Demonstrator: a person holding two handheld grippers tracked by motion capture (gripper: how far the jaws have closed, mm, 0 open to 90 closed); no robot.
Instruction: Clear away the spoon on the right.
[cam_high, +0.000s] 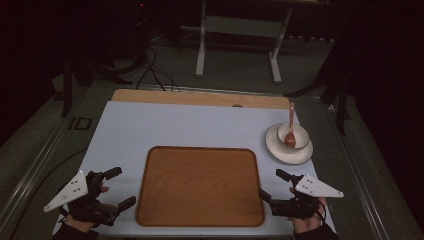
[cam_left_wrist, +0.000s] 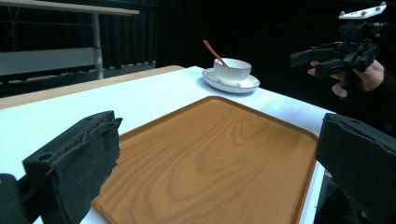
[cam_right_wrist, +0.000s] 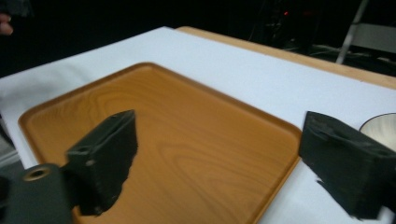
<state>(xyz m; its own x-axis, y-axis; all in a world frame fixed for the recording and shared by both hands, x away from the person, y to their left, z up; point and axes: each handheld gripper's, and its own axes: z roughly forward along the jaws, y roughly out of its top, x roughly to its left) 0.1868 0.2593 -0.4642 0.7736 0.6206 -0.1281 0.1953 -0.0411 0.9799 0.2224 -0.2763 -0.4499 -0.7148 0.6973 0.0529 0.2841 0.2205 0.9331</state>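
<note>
Tray (cam_high: 200, 186) is the thing nearest to both tongs, and it is laid flat on the white tabletop (cam_high: 165, 125), close to the near edge. It is wooden, brown and bare. Its long side is stretched from left to right across the tabletop. The left tongs (cam_high: 120, 187) are held just beside the left short edge of the tray, and the right tongs (cam_high: 274, 186) are held just beside its right short edge. So the tray is placed right between the two tongs, and neither hand is seen to be nearer than the other. Both tongs are spread wide, and nothing is held in them. The tray is not touched by either one.

A white bowl (cam_high: 294, 135) on a white plate (cam_high: 288, 152) is set farther back on the right, well apart from the tray and closer to the right tongs. A brown spoon (cam_high: 290, 127) is leaned inside the bowl.

What is inside the bowl cannot be made out. The room behind the tabletop is very dark, and little can be told there. The near corners of the tray are cut off in the two gripper views
</note>
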